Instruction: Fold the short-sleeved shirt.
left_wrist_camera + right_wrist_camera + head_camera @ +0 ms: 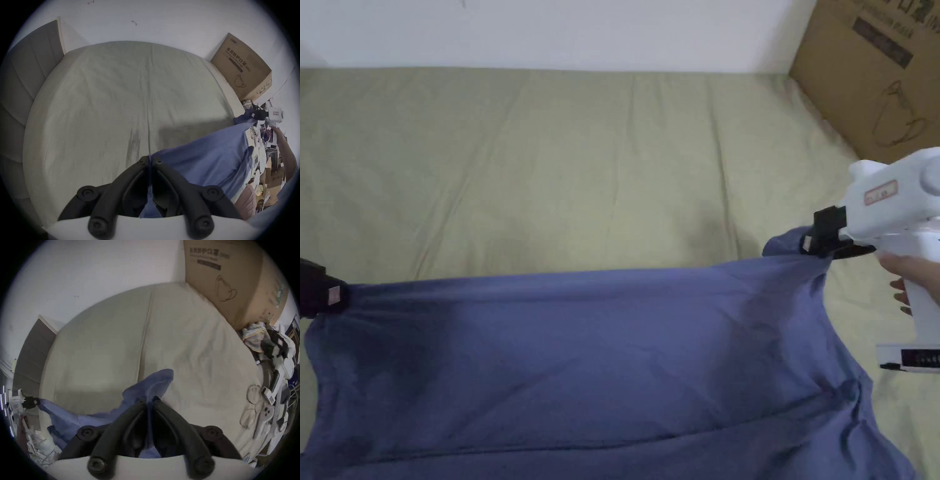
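A bed (550, 175) covered with a wrinkled pale green sheet meets a white wall (550, 31), with a printed cardboard box (875, 75) standing at its far right corner.

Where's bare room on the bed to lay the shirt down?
The green sheet is bare from the wall down to the shirt edge, headboard on one side, cardboard box on the other. Both tongs, left and right, are clamped on the shirt. Crowded: the clutter past the bed's box-side edge.
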### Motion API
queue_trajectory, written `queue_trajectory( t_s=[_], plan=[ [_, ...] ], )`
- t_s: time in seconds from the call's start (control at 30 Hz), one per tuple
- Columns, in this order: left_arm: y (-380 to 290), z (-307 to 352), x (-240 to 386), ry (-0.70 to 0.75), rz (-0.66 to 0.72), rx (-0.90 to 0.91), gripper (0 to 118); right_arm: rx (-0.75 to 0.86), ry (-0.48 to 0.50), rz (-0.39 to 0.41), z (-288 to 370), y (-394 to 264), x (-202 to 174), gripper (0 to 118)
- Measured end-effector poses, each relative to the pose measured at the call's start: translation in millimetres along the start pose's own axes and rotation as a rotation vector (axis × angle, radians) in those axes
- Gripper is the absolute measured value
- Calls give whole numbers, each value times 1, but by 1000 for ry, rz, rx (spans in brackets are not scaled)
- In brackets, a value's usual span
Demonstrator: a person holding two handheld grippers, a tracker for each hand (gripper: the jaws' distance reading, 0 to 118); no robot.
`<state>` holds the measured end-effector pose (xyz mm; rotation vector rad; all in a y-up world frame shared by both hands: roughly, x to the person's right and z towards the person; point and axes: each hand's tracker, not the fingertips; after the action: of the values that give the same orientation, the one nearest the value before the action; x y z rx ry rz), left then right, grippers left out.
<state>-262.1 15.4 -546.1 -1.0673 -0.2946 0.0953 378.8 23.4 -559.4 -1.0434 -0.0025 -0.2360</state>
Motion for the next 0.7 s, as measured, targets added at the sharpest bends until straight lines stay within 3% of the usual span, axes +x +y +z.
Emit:
queue_trajectory(
  t_s=[0.27,0.53,0.6,0.7],
  plan=[
    [-92,68,16,-65,0,6,2,6,66,-31,86,-114,27,2],
    [-193,45,9,-91,59,-101,3,-127,53,-138,57,-224,63,2],
    [-207,34,8,-81,72,-105,3,-128,60,-186,45,-237,68,2],
    [-216,26,6,-73,119,-85,4,-96,48,-195,40,-247,66,7]
  ],
)
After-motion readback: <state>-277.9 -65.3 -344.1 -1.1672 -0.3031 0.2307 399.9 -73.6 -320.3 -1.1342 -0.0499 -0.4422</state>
